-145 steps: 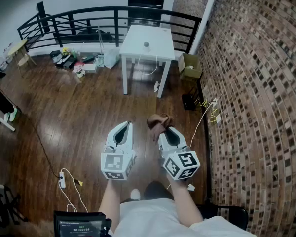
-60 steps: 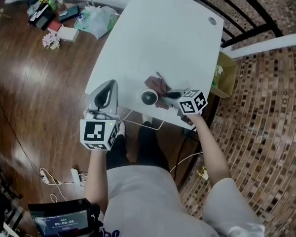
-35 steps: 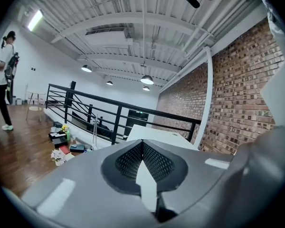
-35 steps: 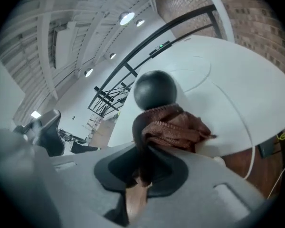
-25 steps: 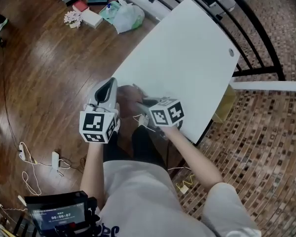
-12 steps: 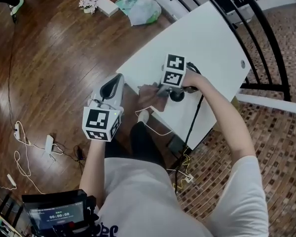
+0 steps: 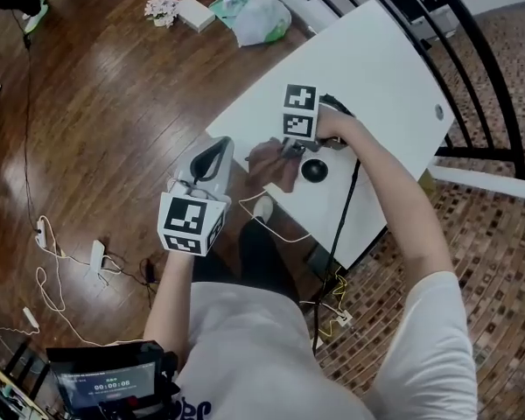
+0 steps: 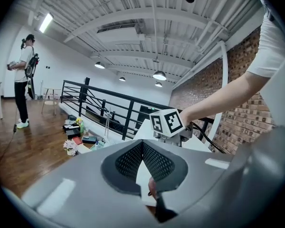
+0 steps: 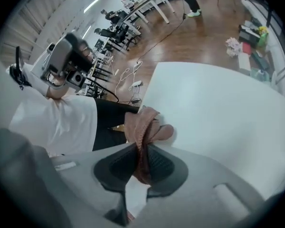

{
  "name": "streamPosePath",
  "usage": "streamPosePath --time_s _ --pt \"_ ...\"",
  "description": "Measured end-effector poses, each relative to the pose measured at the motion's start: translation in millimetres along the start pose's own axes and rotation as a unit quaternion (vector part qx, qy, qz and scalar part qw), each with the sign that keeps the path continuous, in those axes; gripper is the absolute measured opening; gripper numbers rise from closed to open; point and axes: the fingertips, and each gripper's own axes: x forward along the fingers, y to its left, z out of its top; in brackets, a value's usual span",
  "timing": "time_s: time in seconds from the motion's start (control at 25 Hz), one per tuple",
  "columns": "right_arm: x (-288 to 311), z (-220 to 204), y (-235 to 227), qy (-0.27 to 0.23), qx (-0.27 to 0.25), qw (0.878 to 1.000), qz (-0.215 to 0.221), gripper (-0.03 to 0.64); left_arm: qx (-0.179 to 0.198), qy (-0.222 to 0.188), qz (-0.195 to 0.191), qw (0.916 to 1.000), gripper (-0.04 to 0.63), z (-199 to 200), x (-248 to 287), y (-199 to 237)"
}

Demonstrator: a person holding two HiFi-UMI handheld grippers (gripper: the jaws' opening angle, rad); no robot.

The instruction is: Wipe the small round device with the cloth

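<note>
Small round device [image 7: 314, 171] sits on the table [image 7: 376, 68], close to the edge nearest me. Cloth [image 7: 269, 163] lies just left of it, on the table's near corner. One end of the cloth is pinched in my right tongs [image 7: 286, 150], which sit on the far side of the device. My left tongs [image 7: 217, 150] are off the table's left edge, over the floor, near the cloth. A cable [image 7: 284, 227] droops below the near edge. Railing [image 7: 481, 77] behind the table. Bags [image 7: 262, 20] on the floor, beyond the table's left side.
</note>
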Motion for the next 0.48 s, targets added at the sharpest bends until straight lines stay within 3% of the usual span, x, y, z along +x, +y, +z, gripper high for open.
streamPosePath --time_s 0.16,0.32,0.4,0.48 --pt "-15 -28 -41 -0.045 0.068 0.996 -0.034 0.034 0.009 0.002 -0.010 0.9999 0.016 0 0 -3" --pt "-22 -80 -49 -0.151 0.150 0.974 -0.074 0.035 0.009 0.007 -0.024 0.9997 0.017 -2 3 -10" --pt "-24 -102 -43 -0.234 0.194 0.948 -0.099 0.034 0.011 0.009 -0.034 0.9993 0.016 -1 6 -16" --pt "-24 -117 -30 -0.333 0.242 0.904 -0.117 0.035 0.014 0.006 -0.044 0.9989 0.016 2 9 -21"
